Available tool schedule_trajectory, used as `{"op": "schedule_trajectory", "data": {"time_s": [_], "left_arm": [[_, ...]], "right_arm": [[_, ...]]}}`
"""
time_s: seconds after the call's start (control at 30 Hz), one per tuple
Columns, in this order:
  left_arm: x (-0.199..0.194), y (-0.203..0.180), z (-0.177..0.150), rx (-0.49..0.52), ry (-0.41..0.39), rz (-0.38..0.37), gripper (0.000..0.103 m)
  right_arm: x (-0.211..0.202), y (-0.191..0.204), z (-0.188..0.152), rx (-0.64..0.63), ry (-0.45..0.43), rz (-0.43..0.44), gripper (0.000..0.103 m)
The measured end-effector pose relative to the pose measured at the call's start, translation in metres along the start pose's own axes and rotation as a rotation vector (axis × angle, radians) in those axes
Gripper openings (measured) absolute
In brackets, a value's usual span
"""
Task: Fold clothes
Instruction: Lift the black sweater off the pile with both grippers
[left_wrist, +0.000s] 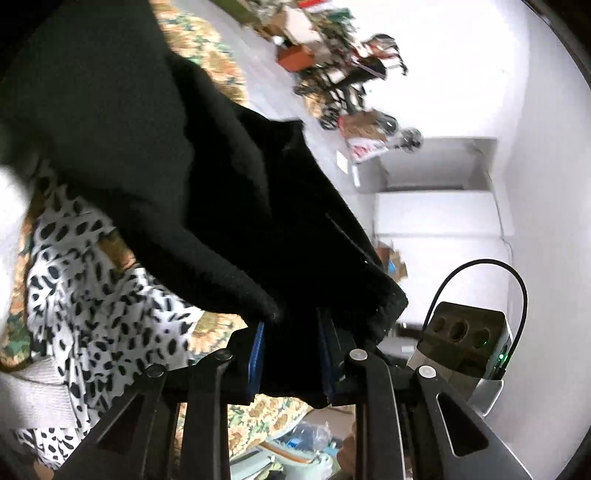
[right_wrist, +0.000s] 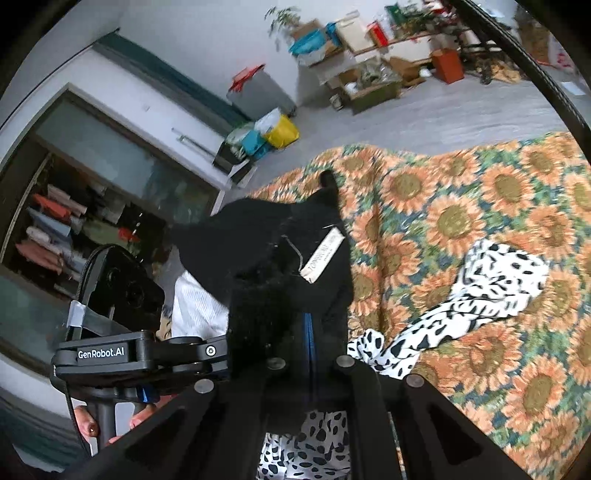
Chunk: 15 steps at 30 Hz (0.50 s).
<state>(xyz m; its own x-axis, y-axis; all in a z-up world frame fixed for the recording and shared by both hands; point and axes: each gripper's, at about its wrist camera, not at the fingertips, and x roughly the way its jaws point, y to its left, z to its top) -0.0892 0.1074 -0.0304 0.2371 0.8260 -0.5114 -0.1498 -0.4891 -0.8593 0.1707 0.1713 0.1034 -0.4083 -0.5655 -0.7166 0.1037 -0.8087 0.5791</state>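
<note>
The left claw (left_wrist: 291, 354) grips a fold of the black garment (left_wrist: 207, 192), lifted over the sunflower-covered bed (left_wrist: 207, 48) and a spotted white garment (left_wrist: 110, 314). In the right wrist view, the right claw (right_wrist: 308, 332) pinches the black garment's (right_wrist: 288, 251) labelled edge above the bed (right_wrist: 461, 206).

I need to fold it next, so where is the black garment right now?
The black garment hangs pinched between both grippers, above the sunflower bedspread, with the spotted cloth to its right in the right wrist view.
</note>
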Motion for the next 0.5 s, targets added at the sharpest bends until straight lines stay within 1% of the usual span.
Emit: {"op": "schedule_trajectory", "data": {"time_s": [0.13,0.27,0.4,0.5], "left_arm": [[0.009,-0.016,-0.005,0.039,0.034,-0.037,0.024],[0.012,-0.019,-0.013,0.037,0.022,-0.054,0.024],[0.011,-0.02,-0.018,-0.001,-0.026,-0.068,0.024],[0.013,-0.036,-0.023,0.005,-0.099,-0.014,0.024]], "right_arm": [[-0.035,0.011,-0.004,0.004,-0.039,-0.069,0.007],[-0.052,0.012,-0.008,-0.021,-0.016,-0.081,0.007],[-0.05,0.012,-0.004,-0.077,0.0,-0.046,0.007],[-0.05,0.004,0.002,-0.122,0.007,-0.001,0.007]]}}
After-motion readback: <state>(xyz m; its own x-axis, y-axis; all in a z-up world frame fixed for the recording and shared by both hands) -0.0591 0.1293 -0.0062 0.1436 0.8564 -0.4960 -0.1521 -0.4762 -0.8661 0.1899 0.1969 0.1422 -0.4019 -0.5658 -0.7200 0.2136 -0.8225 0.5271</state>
